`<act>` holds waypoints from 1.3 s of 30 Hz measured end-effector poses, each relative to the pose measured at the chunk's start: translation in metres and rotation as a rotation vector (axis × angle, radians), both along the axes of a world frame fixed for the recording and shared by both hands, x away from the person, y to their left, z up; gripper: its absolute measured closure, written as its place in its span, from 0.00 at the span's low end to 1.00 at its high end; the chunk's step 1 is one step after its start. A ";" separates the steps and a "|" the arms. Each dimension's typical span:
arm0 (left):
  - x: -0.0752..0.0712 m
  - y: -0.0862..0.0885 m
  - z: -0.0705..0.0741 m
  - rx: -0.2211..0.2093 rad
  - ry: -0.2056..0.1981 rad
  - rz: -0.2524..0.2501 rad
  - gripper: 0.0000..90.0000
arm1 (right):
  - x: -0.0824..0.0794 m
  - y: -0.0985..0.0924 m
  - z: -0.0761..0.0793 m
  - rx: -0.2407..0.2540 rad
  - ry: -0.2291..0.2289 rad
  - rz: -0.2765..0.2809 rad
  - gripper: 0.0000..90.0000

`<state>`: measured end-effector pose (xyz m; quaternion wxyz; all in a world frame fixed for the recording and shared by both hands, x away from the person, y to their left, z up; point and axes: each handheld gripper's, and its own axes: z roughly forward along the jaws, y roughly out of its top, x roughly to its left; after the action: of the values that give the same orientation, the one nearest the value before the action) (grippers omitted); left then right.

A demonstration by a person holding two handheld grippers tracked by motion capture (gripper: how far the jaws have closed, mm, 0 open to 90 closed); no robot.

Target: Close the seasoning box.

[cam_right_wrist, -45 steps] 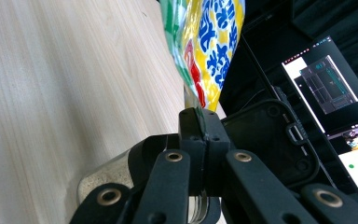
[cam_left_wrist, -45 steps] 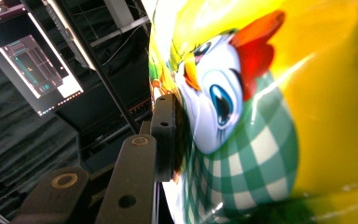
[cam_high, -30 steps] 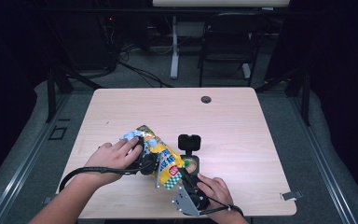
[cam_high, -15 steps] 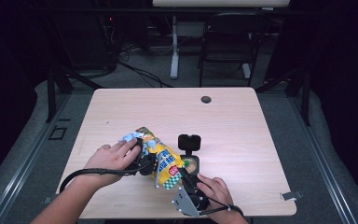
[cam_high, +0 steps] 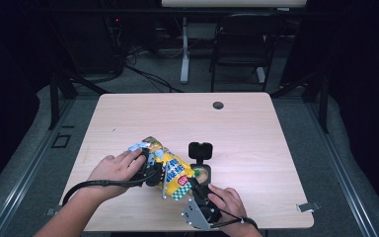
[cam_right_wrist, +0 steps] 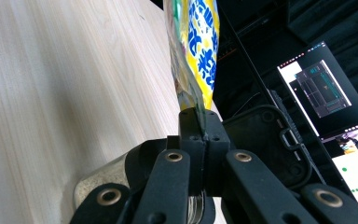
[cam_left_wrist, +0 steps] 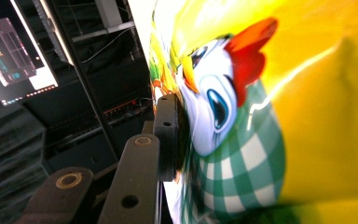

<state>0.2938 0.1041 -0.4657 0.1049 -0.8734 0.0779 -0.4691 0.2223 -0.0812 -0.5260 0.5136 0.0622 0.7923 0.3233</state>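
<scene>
A yellow snack bag (cam_high: 171,169) with a cartoon chicken and green checks is held up over the table's front middle, between both grippers. My left gripper (cam_high: 153,167) grips its upper left part. In the left gripper view one black pad (cam_left_wrist: 168,135) presses against the bag (cam_left_wrist: 270,116), and the other jaw is hidden behind it. My right gripper (cam_high: 193,183) comes from the lower right, and its jaws (cam_right_wrist: 199,120) are shut on the thin sealed edge of the bag (cam_right_wrist: 196,42).
A small round jar (cam_high: 203,173) with grainy contents stands just right of the bag, its black hinged lid (cam_high: 200,150) flipped open behind it. The jar (cam_right_wrist: 98,184) sits right under my right gripper. A cable hole (cam_high: 218,105) lies at the table's far edge.
</scene>
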 end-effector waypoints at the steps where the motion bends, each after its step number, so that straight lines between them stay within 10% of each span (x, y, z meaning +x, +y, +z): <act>1: 0.000 0.001 0.000 -0.007 0.002 0.001 0.83 | 0.000 0.000 0.000 0.001 -0.002 0.000 1.00; 39: -0.003 0.018 -0.025 -0.274 0.066 0.050 0.84 | -0.003 0.000 0.004 -0.009 -0.050 0.005 0.97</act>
<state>0.2906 0.1225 -0.4905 -0.0064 -0.8962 -0.0055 -0.4436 0.2193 -0.0808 -0.5220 0.5329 0.0499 0.7807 0.3225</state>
